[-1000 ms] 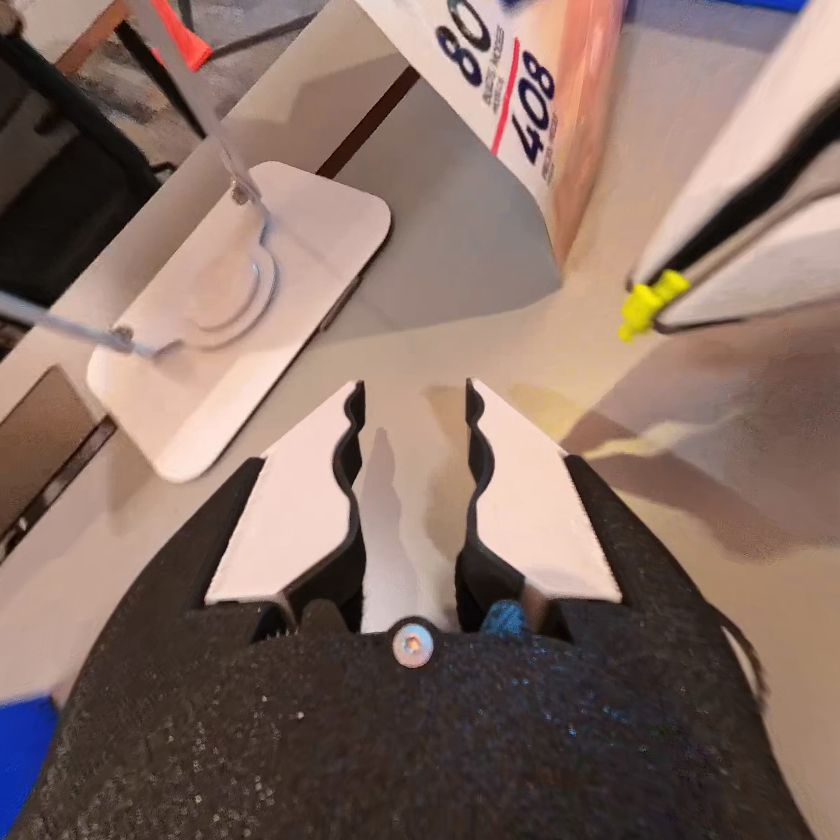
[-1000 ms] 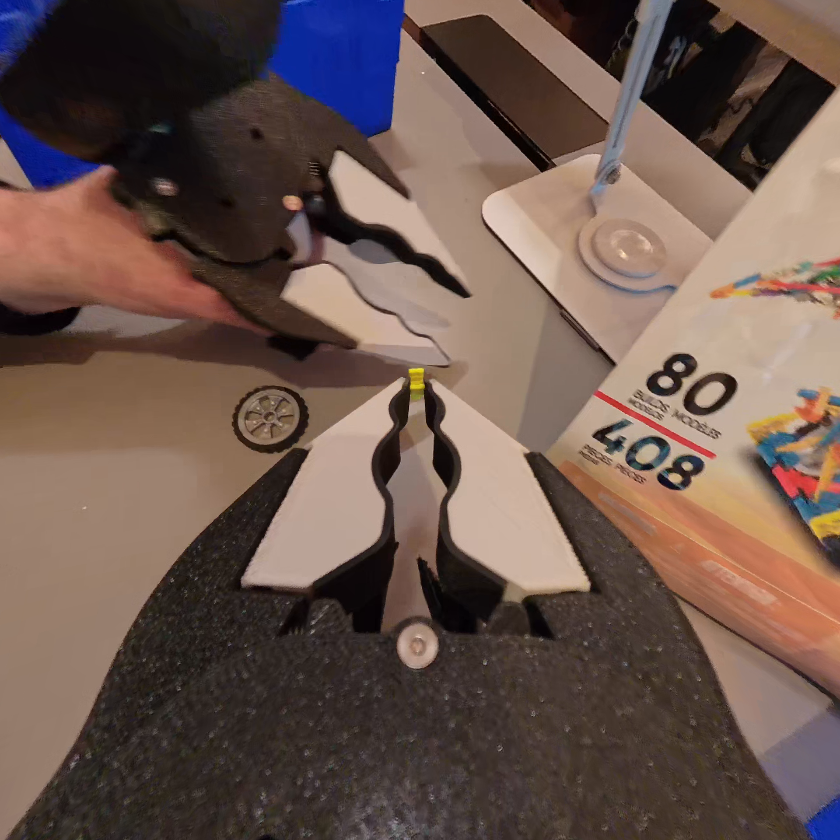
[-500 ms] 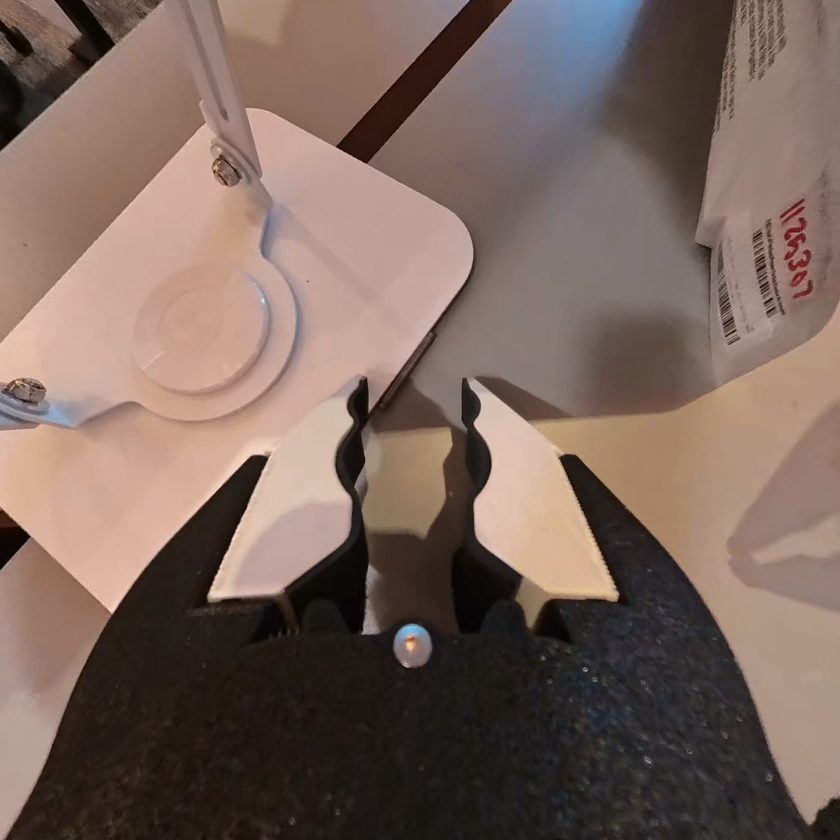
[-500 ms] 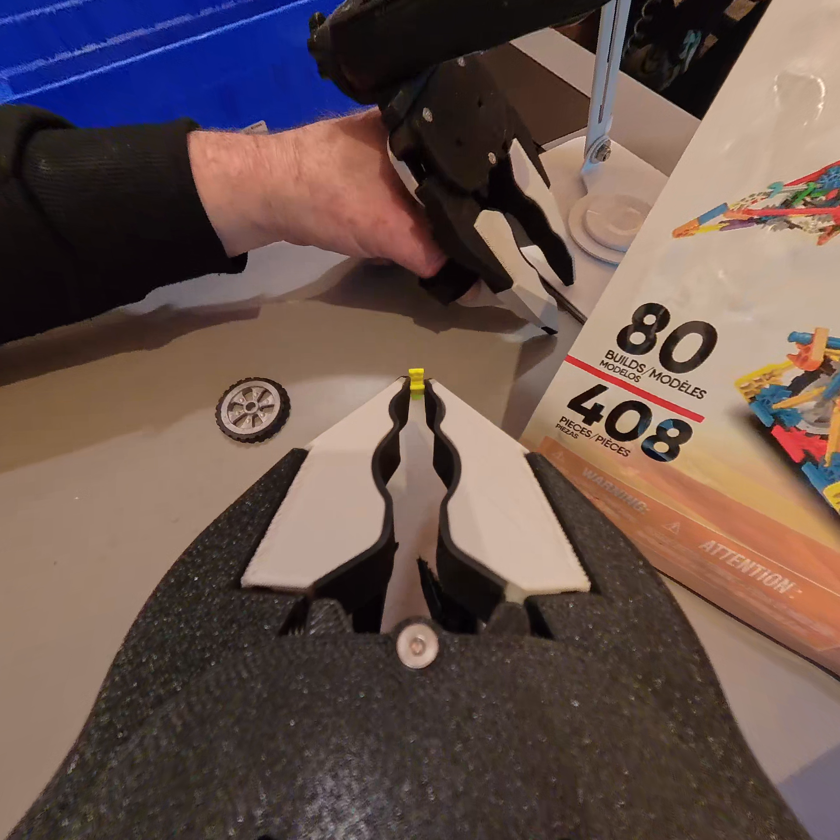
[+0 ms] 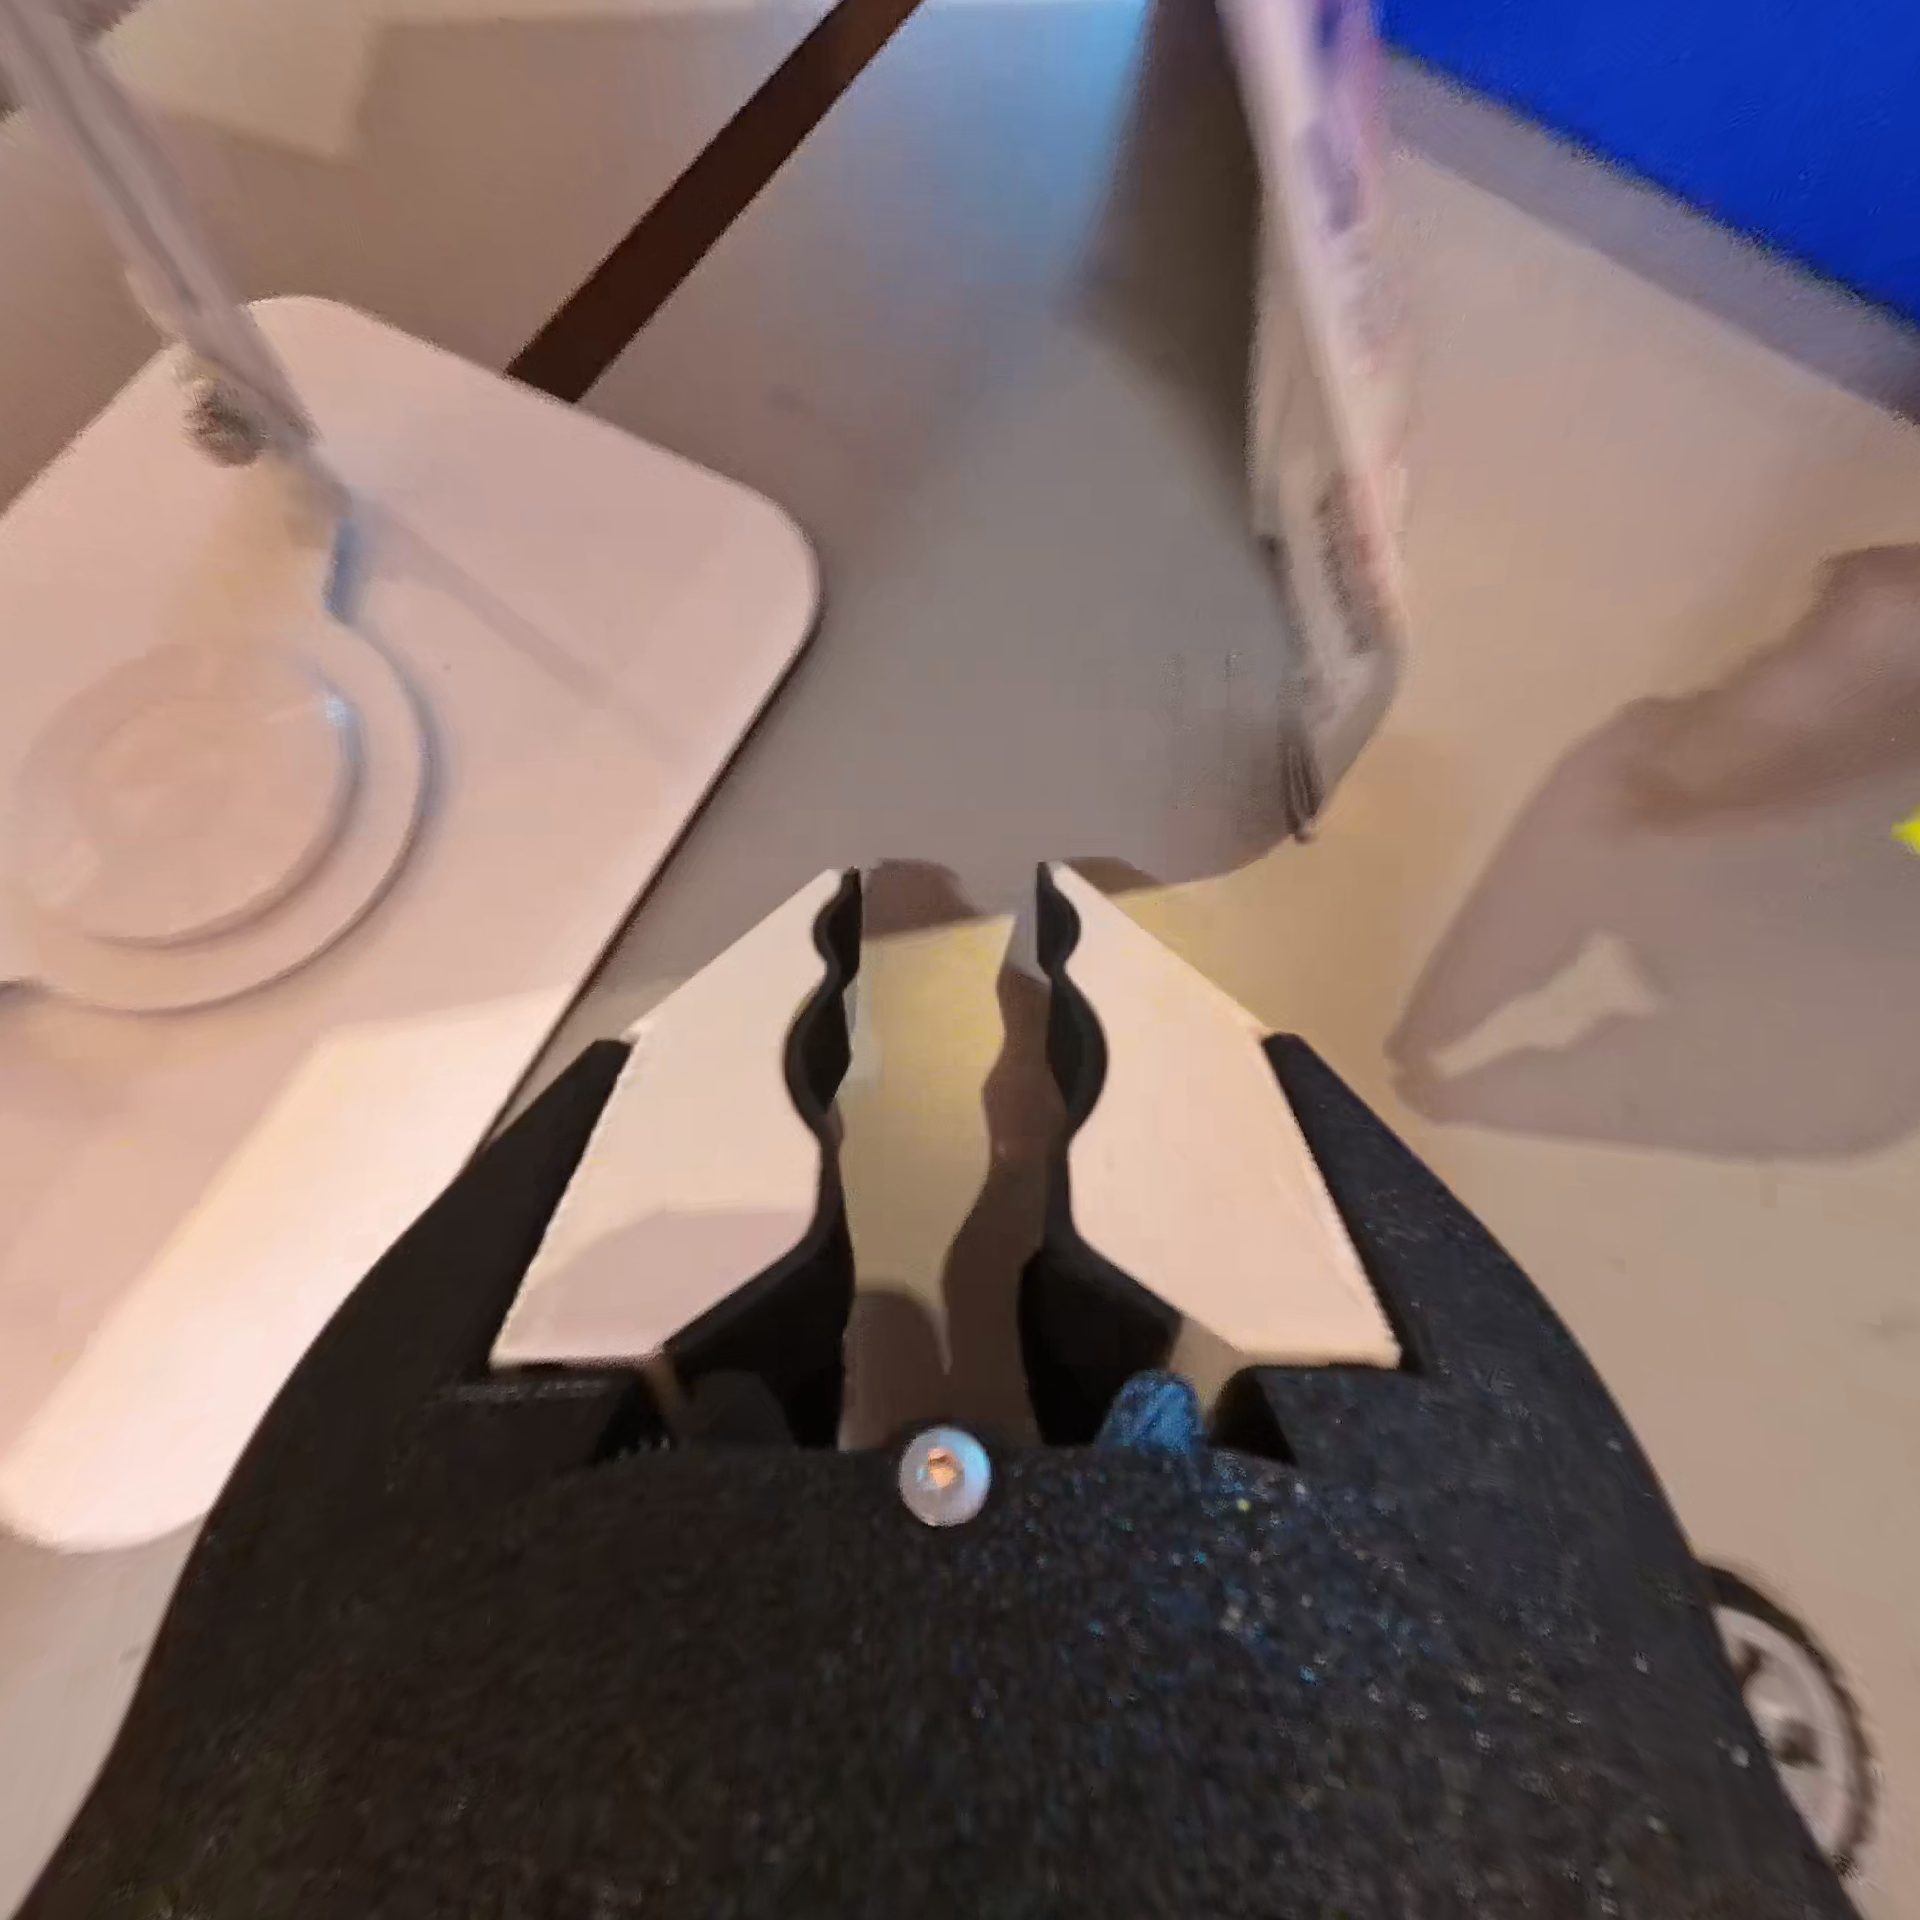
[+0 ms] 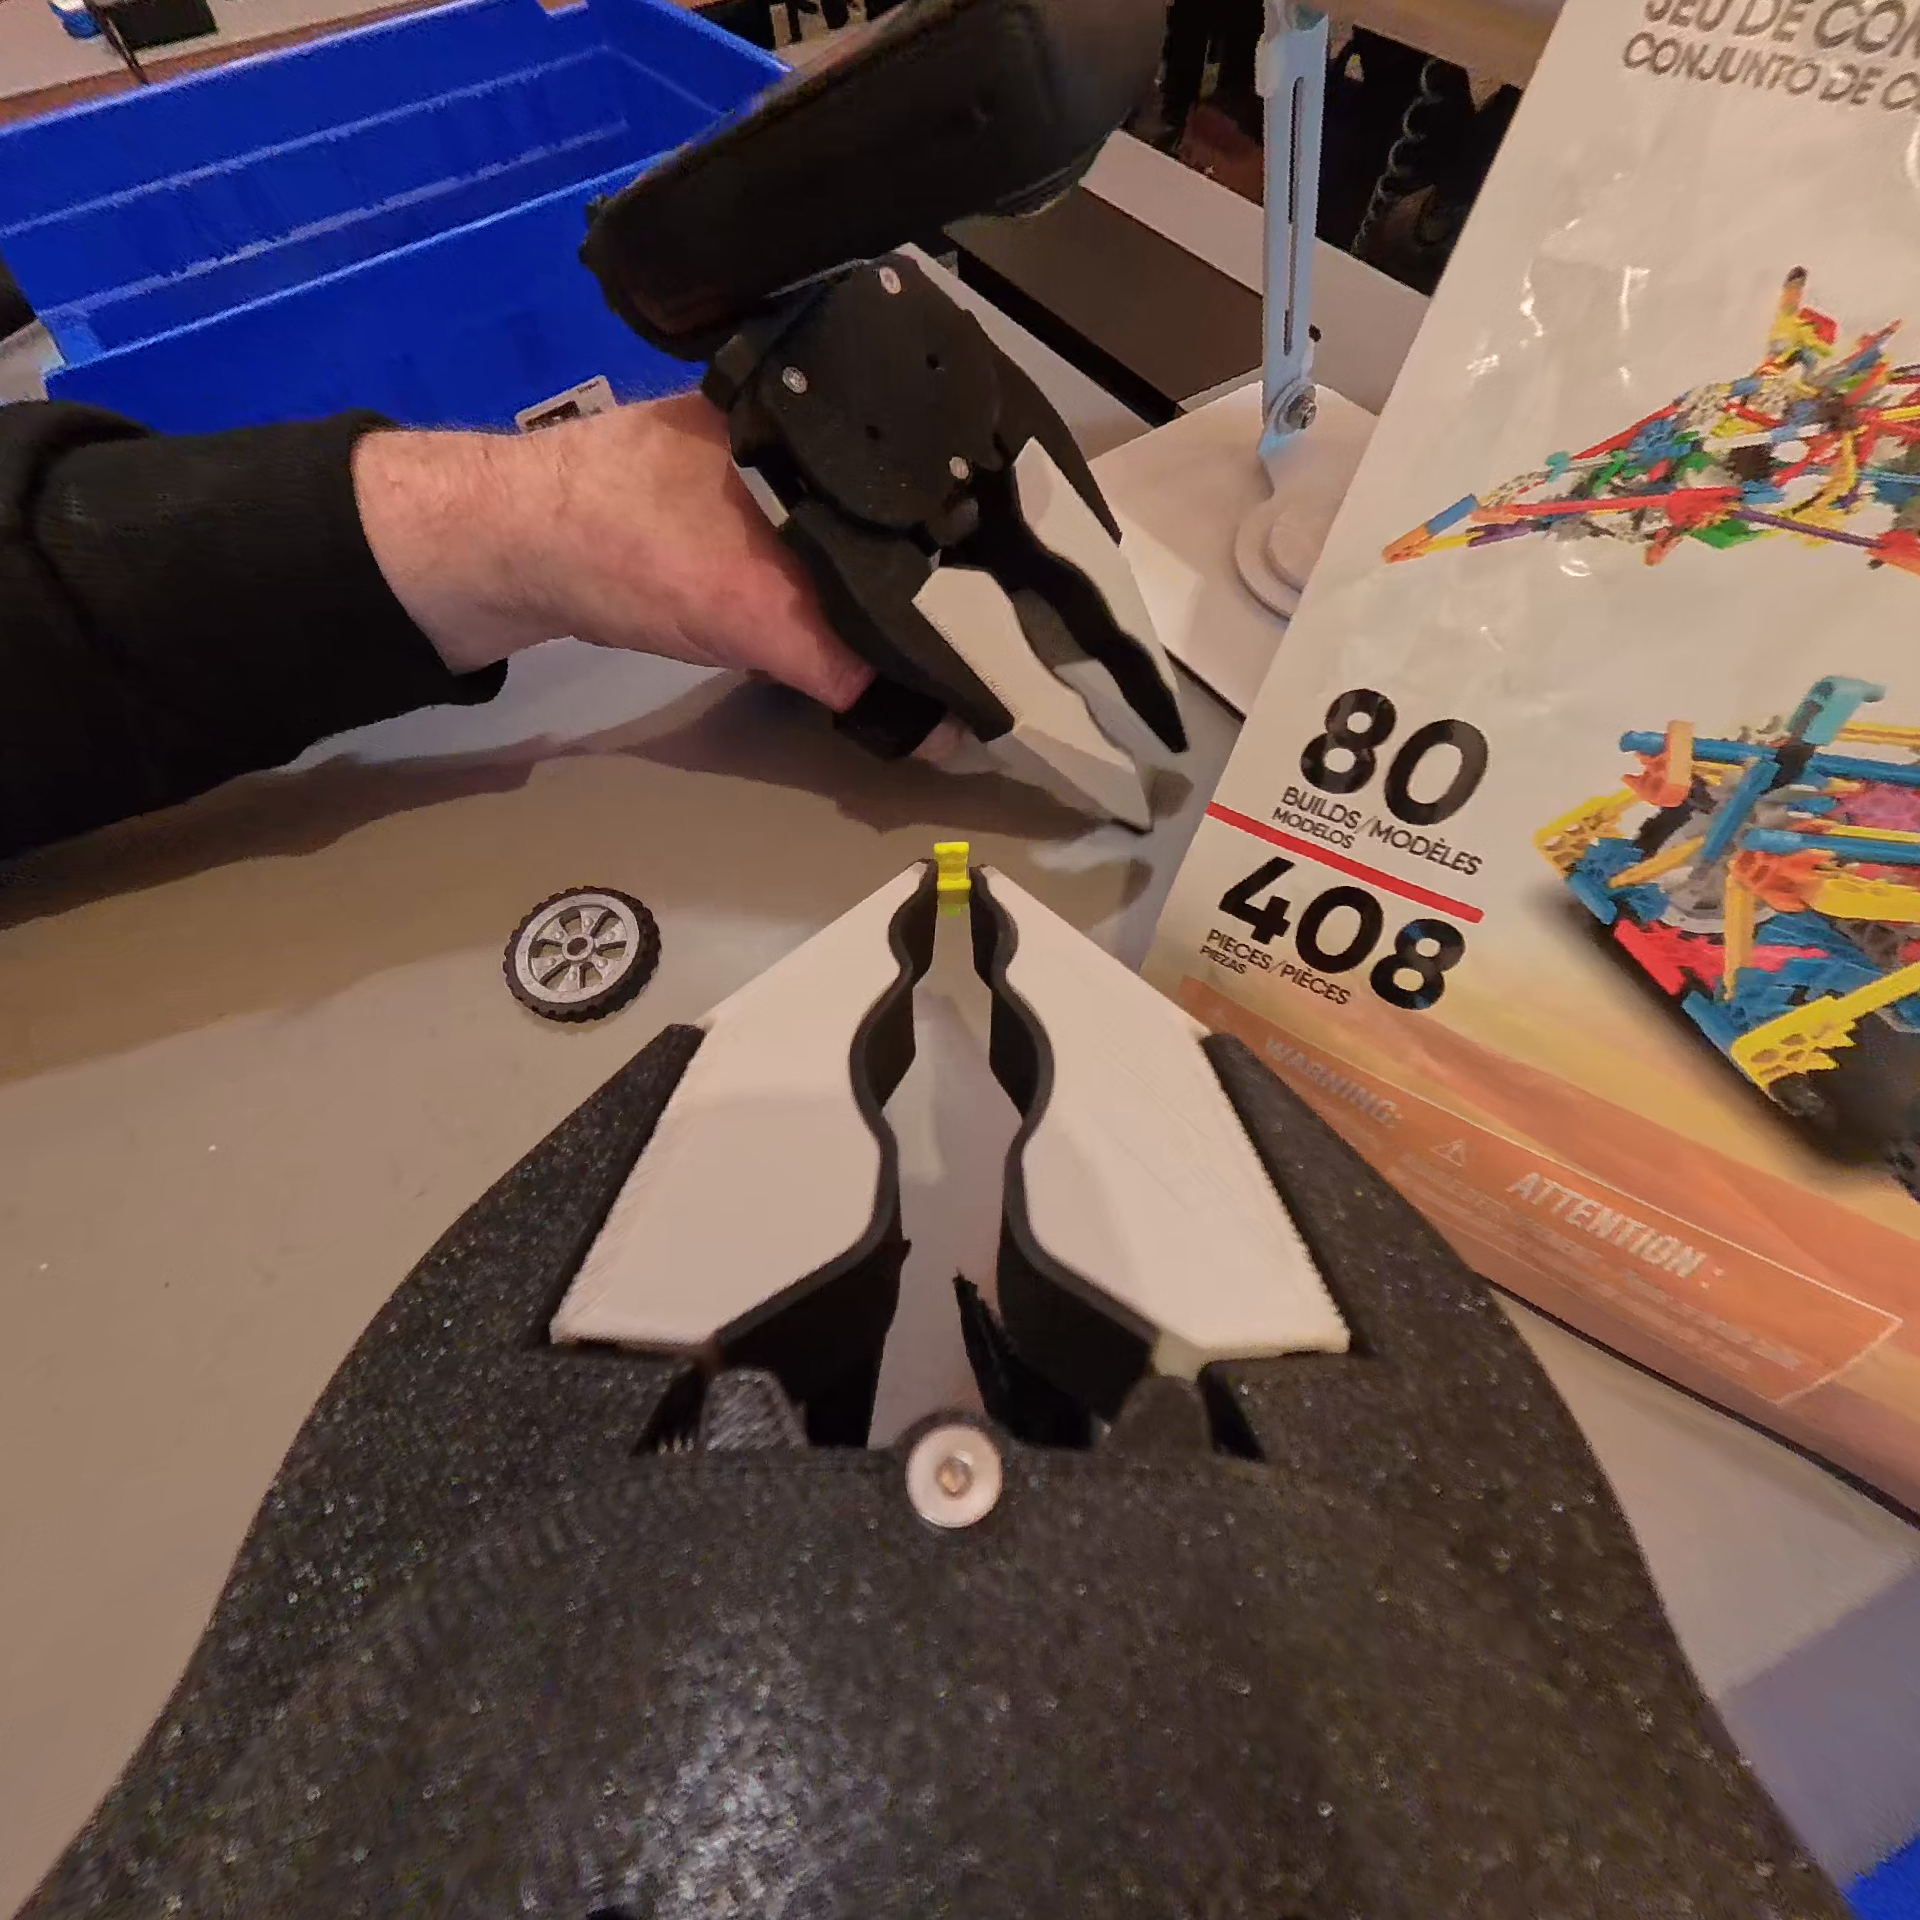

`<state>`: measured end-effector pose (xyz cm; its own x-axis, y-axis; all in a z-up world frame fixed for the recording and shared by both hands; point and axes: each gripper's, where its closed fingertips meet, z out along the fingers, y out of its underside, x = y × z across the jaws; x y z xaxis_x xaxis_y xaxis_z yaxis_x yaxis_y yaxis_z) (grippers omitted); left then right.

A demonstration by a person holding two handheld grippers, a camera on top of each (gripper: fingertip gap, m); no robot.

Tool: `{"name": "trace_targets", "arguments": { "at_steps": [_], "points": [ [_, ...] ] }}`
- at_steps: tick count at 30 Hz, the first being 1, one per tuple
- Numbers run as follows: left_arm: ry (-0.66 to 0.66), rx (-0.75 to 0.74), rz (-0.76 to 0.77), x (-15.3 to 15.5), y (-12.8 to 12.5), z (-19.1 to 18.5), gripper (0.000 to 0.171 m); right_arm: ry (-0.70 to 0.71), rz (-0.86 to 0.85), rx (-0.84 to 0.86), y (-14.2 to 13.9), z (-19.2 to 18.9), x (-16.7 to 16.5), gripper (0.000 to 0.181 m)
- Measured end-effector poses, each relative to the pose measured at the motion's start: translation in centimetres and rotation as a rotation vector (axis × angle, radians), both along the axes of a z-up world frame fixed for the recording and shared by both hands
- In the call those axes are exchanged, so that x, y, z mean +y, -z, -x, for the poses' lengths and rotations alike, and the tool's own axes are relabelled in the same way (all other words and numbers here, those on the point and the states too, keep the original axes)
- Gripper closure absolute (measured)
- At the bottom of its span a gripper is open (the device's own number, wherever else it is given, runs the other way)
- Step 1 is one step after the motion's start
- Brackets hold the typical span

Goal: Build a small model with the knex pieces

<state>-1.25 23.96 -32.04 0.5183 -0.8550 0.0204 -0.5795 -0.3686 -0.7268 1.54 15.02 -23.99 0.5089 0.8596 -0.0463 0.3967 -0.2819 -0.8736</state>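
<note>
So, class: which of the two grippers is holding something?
The right gripper, pinching a small yellow piece at its tips; the left gripper is open and empty.

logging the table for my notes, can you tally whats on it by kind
yellow piece, pinched in the right gripper: 1
wheel: 1
printed box: 1
white stand base: 1
blue bin: 1
grippers, counting the open left gripper: 2
total: 7
</note>
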Motion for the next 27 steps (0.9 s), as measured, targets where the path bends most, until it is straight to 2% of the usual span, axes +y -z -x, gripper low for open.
{"name": "trace_targets", "arguments": {
  "at_steps": [6,8,12,14,16,23,27],
  "points": [
    [0.151,0.039,0.033,-3.1,0.2,-2.7,0.135,0.057,0.004,0.106,-1.9,-3.1,0.8,0.175],
    [0.157,0.054,0.02,-2.9,0.3,-2.7,0.133,0.071,0.005,0.126,-2.2,-3.8,0.9,0.175],
    [0.224,-0.077,0.119,-4.5,-0.7,-4.3,0.132,0.066,0.003,0.124,-2.1,-3.9,0.8,0.175],
    [0.24,-0.058,0.129,-5.1,-0.3,-4.7,0.132,0.06,0.003,0.115,-2.0,-3.7,0.7,0.175],
    [0.233,0.027,0.107,-5.0,0.9,-4.3,0.136,0.054,0.004,0.112,-1.9,-3.6,0.6,0.175],
    [0.23,0.003,0.068,-5.3,0.8,-5.0,0.171,0.048,-0.002,0.11,-2.0,-3.3,0.4,0.175],
    [0.231,0.017,0.064,-5.7,1.0,-4.7,0.171,0.047,-0.005,0.109,-2.0,-3.4,0.4,0.175]
  ]
}}
